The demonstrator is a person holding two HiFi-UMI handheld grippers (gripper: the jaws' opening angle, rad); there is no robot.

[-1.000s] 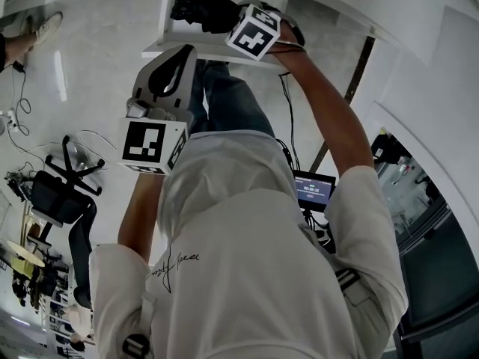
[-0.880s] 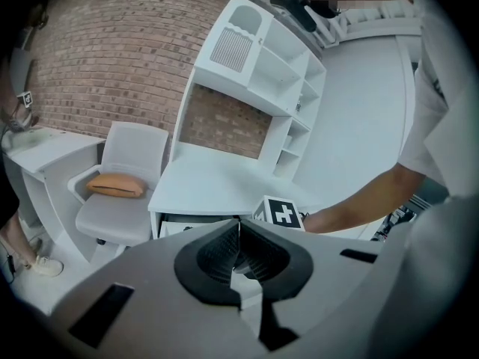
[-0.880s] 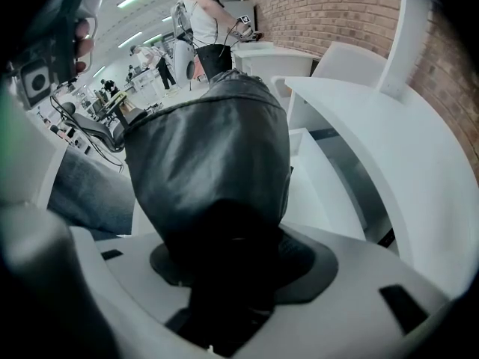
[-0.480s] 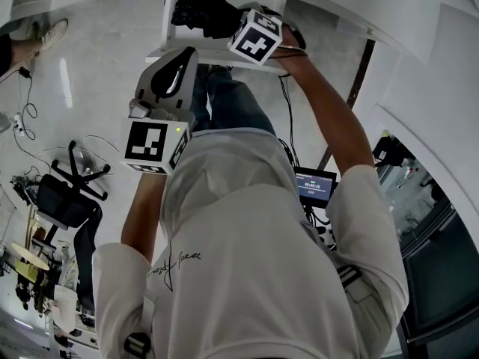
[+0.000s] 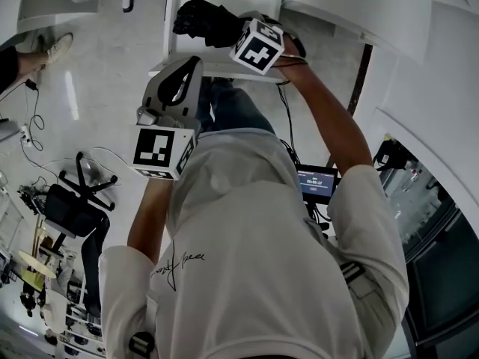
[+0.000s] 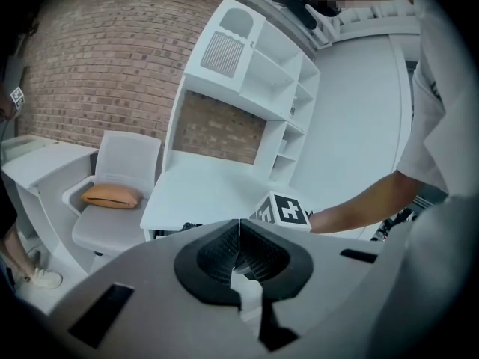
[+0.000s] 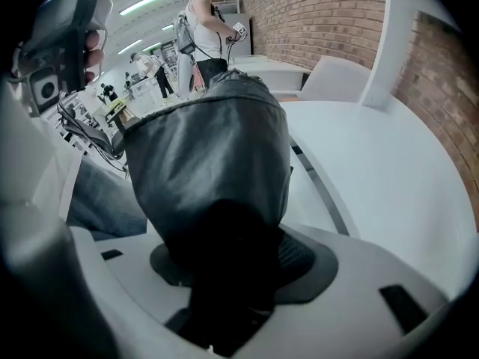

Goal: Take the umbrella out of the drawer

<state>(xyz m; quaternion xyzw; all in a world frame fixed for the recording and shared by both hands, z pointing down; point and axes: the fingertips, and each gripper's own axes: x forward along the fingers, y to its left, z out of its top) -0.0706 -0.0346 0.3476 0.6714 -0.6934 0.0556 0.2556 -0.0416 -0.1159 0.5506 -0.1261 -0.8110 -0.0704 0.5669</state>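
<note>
A black folded umbrella (image 5: 200, 15) is held above the white desk (image 5: 224, 52), and my right gripper (image 5: 230, 30) is shut on it. In the right gripper view the umbrella (image 7: 213, 155) fills the middle, its dark fabric pinched between the right gripper's (image 7: 224, 256) pads. My left gripper (image 5: 188, 64) hangs lower and to the left, away from the desk edge. Seen in the left gripper view, the left gripper (image 6: 239, 224) is shut with nothing in it, and the right gripper's marker cube (image 6: 289, 209) shows beyond. No drawer is clearly in view.
A white chair (image 6: 120, 193) with an orange cushion (image 6: 111, 196) stands left of the desk, with white shelves (image 6: 254, 88) on a brick wall behind. Office chairs (image 5: 71, 200), cables and a small screen (image 5: 316, 183) lie on the floor. Other people (image 7: 206, 28) stand far off.
The view has shifted a little; both grippers sit slightly lower and to the right in it. The right gripper keeps its hold on the umbrella.
</note>
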